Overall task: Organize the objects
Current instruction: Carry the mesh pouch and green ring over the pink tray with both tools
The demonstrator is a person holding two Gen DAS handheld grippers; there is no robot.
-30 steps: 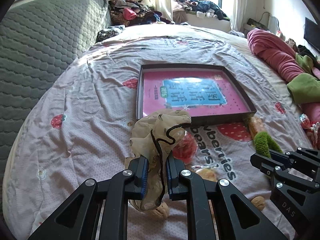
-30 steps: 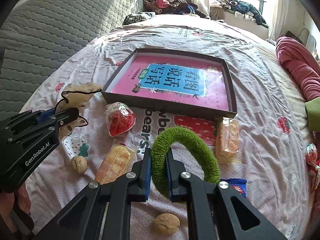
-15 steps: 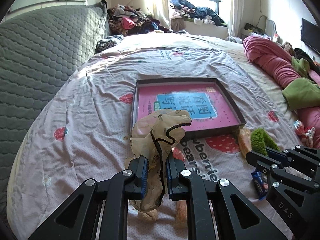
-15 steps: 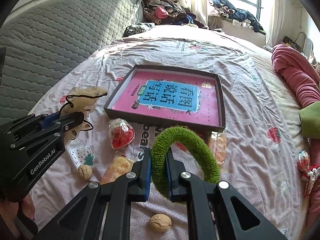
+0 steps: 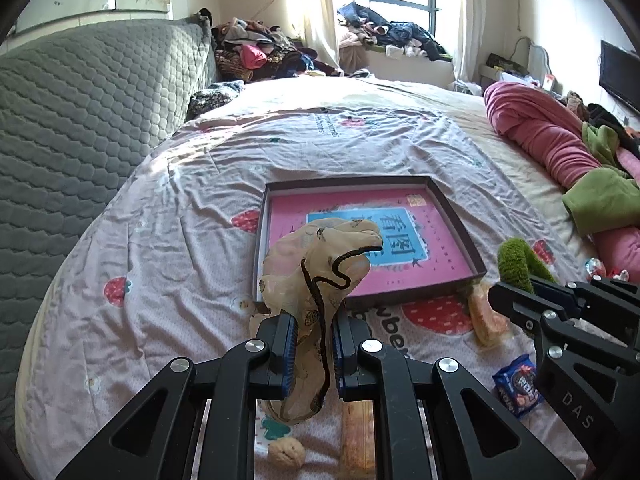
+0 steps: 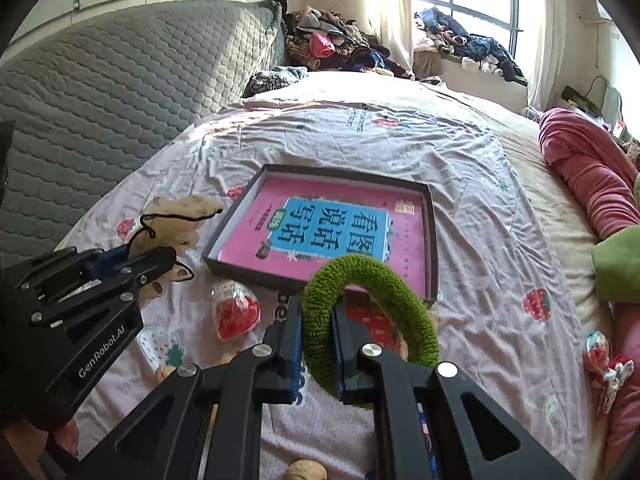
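Both grippers have risen since a second ago, and the bed below looks farther off.

Left gripper [image 5: 314,350] is clenched on a beige scrunchie [image 5: 320,276] held above the quilt [image 5: 168,248]; right gripper [image 6: 316,340] is clamped on a green scrunchie [image 6: 368,312], also aloft. Ahead lies the dark tray [image 6: 430,240] holding a pink book [image 6: 332,228]. Snack packets [image 6: 234,312] and walnuts [image 5: 286,453] lie on the quilt just before it.

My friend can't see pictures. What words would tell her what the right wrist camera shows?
The right gripper is shut on a fuzzy green ring above a bed with a strawberry-print sheet. Ahead lies a dark shallow box holding a pink and blue book. At left, the left gripper pinches a beige cloth; snack packets and walnuts lie scattered below.
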